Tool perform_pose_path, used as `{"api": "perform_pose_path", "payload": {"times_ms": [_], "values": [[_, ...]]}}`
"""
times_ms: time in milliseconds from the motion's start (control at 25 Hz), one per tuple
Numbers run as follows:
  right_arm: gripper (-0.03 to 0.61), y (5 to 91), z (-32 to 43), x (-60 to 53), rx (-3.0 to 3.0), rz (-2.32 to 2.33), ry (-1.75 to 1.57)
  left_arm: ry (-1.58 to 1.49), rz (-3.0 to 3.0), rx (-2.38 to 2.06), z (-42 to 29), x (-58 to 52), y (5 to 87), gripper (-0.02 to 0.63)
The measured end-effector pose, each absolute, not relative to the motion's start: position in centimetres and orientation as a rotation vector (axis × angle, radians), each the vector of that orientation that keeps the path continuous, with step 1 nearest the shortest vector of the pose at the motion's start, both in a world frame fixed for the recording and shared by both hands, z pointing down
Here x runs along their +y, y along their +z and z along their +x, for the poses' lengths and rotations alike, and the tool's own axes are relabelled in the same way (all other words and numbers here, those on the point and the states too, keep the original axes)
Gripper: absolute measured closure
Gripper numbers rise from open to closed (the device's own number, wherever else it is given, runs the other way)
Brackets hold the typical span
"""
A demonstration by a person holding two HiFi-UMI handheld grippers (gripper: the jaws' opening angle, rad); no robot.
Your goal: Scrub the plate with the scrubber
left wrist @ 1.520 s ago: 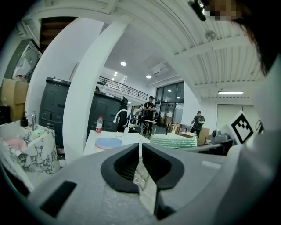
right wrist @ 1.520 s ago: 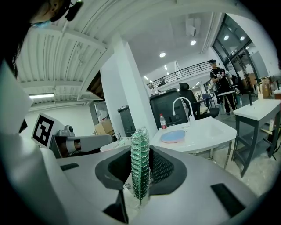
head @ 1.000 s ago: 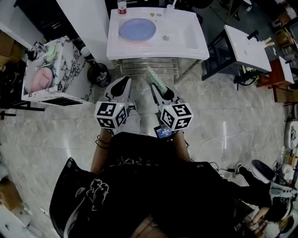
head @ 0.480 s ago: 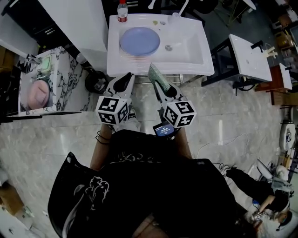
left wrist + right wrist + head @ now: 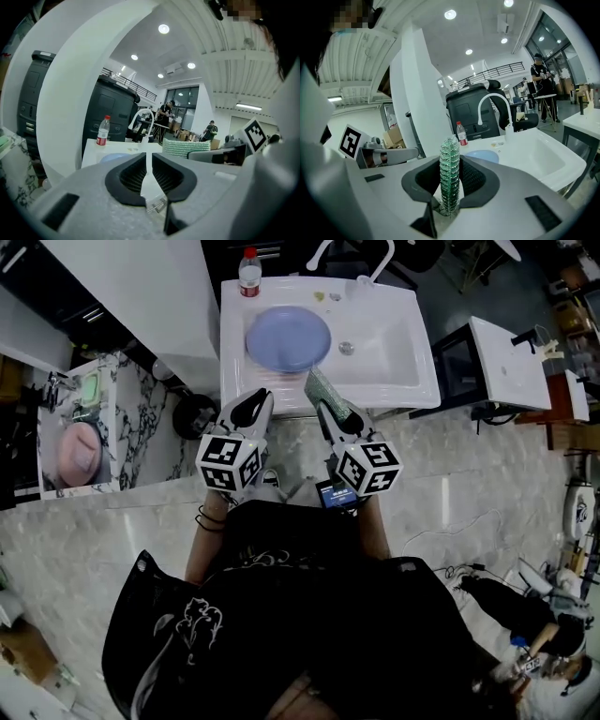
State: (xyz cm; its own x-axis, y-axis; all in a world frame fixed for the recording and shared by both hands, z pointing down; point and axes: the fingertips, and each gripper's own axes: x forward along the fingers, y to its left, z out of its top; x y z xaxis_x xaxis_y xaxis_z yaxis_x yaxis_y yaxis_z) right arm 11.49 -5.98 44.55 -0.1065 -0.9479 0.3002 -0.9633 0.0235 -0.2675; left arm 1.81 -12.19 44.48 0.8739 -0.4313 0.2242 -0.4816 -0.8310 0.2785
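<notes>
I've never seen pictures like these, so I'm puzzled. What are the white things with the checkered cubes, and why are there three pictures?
There is no robot here. A person holds a grabbing tool in each hand, and the patterned cubes are part of those tools. One picture comes from a camera on the person's head, looking down. The other two come from little cameras riding on each tool, looking along its claw. The left claw is shut and empty. The right claw is shut on a green scrubber. Ahead stands a white sink with a blue plate lying in it, and neither claw touches the plate. A bottle stands on the sink's back corner.
</notes>
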Motion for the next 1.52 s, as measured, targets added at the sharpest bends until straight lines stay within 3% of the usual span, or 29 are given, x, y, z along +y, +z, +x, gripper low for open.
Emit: {"api": "perform_pose_path", "payload": {"times_ms": [800,1200,1520], "values": [[0.488,47.4,19.5,-19.5,-2.279,1.756,0.647,0.295,2.511,-0.917,6.0,-20.8,49.0,0.576],[0.488,53.5,20.7,-29.0,-2.259,1.394,0.584,0.412,2.372,-0.950,7.4,-22.4,54.3,0.438],[0.489,59.2,20.6,-34.9,-2.156,1.271,0.469,0.540,2.270,-0.974,7.7,-23.3,59.7,0.426]]}}
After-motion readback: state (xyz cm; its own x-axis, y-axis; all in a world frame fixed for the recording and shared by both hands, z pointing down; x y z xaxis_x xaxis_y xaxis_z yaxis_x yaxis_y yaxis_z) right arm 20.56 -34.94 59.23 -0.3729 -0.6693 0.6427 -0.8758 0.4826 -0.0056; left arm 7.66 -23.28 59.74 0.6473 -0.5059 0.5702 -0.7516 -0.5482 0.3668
